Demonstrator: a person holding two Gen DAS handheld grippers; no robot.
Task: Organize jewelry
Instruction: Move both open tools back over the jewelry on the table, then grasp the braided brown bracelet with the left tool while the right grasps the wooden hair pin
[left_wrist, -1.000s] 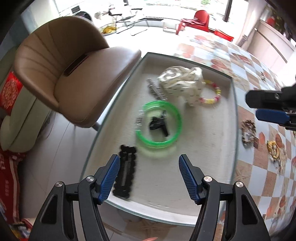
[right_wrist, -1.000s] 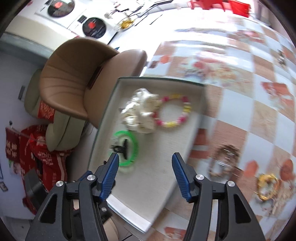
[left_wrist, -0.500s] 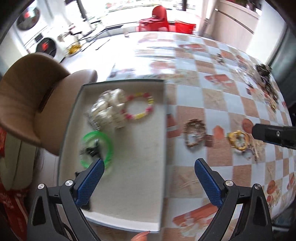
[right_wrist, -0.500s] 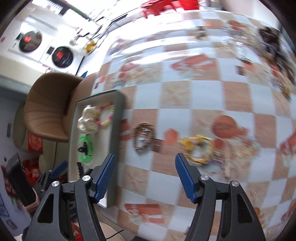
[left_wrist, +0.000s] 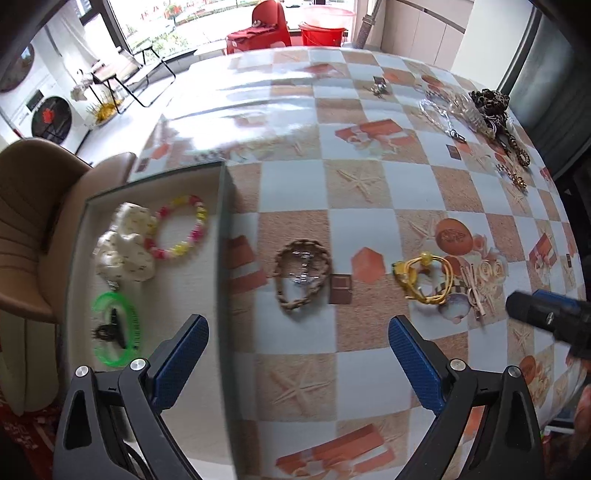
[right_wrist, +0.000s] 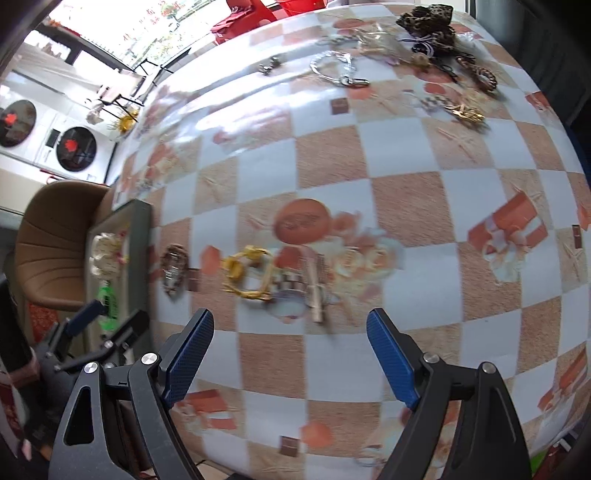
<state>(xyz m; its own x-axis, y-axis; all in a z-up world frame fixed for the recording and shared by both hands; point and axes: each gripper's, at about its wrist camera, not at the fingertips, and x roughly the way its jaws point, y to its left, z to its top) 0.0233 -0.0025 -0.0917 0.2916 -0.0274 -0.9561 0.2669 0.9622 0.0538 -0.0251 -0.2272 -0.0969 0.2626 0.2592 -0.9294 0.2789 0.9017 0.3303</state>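
A grey tray (left_wrist: 224, 206) at the table's left edge holds a white scrunchie (left_wrist: 125, 247), a pink-yellow bead bracelet (left_wrist: 181, 229), a green bangle (left_wrist: 114, 328) and a black clip (left_wrist: 109, 328). On the tablecloth lie a brown braided bracelet (left_wrist: 303, 275) (right_wrist: 173, 269), a yellow cord bracelet (left_wrist: 424, 275) (right_wrist: 249, 273) and a beige clip (right_wrist: 316, 291). My left gripper (left_wrist: 299, 354) is open and empty, above the table near the tray's right rim. My right gripper (right_wrist: 290, 347) is open and empty, near the yellow bracelet.
More jewelry lies at the far right of the table: a silver chain (right_wrist: 338, 68), a leopard scrunchie (right_wrist: 428, 26) and a gold piece (right_wrist: 463, 110). A brown chair (left_wrist: 33, 221) stands left of the tray. The table edge runs along the near side.
Both grippers have swung right, away from the tray and over the checkered tablecloth. The left jaws have opened wider. Nothing was picked up.
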